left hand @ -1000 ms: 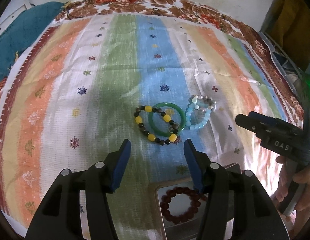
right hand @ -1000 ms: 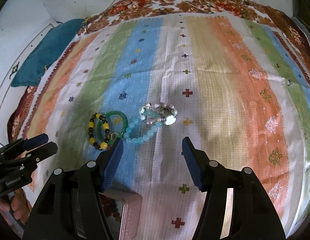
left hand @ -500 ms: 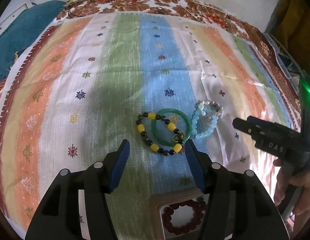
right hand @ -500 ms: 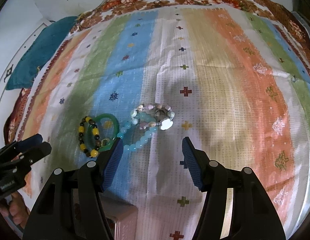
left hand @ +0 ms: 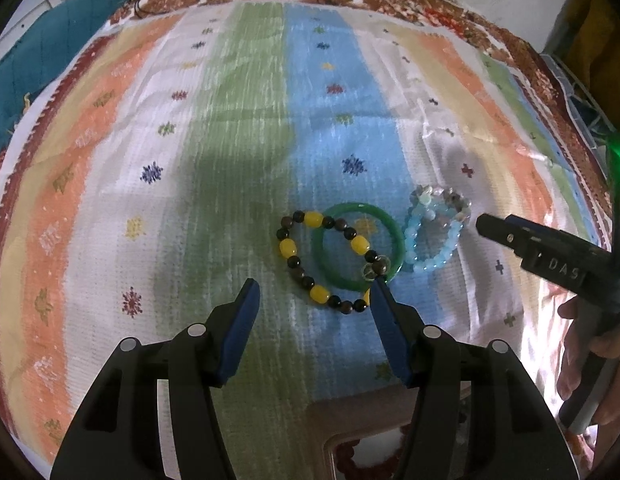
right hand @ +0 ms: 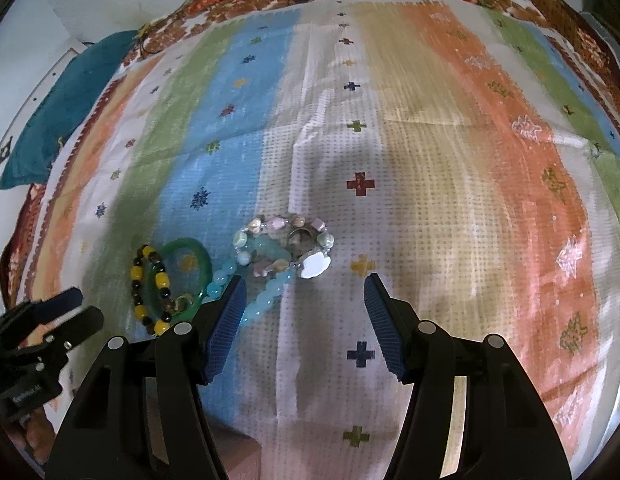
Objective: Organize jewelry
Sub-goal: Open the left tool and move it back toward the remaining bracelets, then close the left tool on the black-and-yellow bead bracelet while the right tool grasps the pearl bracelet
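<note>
A yellow-and-dark bead bracelet (left hand: 298, 264) overlaps a green bangle (left hand: 393, 236) on the striped cloth; a light-blue bead bracelet (left hand: 429, 266) and a pastel stone bracelet (left hand: 449, 198) lie to their right. My left gripper (left hand: 313, 294) is open, just short of the yellow bracelet, its right finger beside the bangle. My right gripper (right hand: 304, 290) is open just short of the pastel bracelet (right hand: 286, 224); its left finger lies over the light-blue bracelet (right hand: 266, 300). A dark red bead bracelet (left hand: 349, 458) sits in the box below.
A metal box (left hand: 373, 408) stands at the near edge under the left gripper. The striped cloth (right hand: 449, 160) covers the surface, with a teal cushion (right hand: 50, 120) at the far left. The right gripper shows in the left wrist view (left hand: 549, 260).
Both grippers have moved forward and lower toward the bracelets, which now sit closer to the fingertips. Both stay open; the jewelry has not moved.
</note>
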`<state>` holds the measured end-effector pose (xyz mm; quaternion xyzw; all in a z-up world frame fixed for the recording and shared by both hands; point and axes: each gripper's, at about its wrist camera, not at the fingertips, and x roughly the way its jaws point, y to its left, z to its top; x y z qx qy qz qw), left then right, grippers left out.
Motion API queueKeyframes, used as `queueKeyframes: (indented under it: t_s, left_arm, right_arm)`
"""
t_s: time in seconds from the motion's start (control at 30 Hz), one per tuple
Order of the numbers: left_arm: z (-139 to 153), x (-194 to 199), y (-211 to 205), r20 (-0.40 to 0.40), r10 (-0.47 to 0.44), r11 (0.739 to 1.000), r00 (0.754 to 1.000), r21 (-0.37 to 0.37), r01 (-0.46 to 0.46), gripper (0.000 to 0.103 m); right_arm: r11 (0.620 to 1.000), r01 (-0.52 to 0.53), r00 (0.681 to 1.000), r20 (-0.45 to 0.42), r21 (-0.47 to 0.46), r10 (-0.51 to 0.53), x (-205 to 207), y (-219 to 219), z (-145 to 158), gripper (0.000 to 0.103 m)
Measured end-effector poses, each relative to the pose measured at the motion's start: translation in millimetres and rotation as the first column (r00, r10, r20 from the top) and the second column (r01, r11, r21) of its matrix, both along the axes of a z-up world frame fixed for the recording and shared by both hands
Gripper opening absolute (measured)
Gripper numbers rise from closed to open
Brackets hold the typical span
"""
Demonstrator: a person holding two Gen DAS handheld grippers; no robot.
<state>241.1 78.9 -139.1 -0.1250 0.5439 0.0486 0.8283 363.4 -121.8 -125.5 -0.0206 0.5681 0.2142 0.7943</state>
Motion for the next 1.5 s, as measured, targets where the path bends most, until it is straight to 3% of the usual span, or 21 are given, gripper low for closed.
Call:
queueKeyframes:
  t_s: [0.63,1.37,1.5]
  left_arm:
    - [-24.3,10.3,13.5,-0.042,0.023,0.999,0.999,-0.04,-0.025,0.057]
    - [-44.1,15.3,10.4,-0.082,-0.014,1.0,0.997,-0.011,0.013,0.057]
    - [-47.9,16.4,12.6,-0.072,-0.026,1.0,0.997,-0.005,0.026,0.057]
  right_arm:
    - [0.997,0.07,0.997,-0.019,-0.018,-0.07,19.8,0.0,-18.7,0.061]
    - [0.994,0.107,0.992,-0.064,0.013,-0.106,24.6,-1.8,-26.5,0.06]
    - [0.995,0.099,0.993,-0.072,0.019,-0.097,23.9,-0.9,-25.7,0.051]
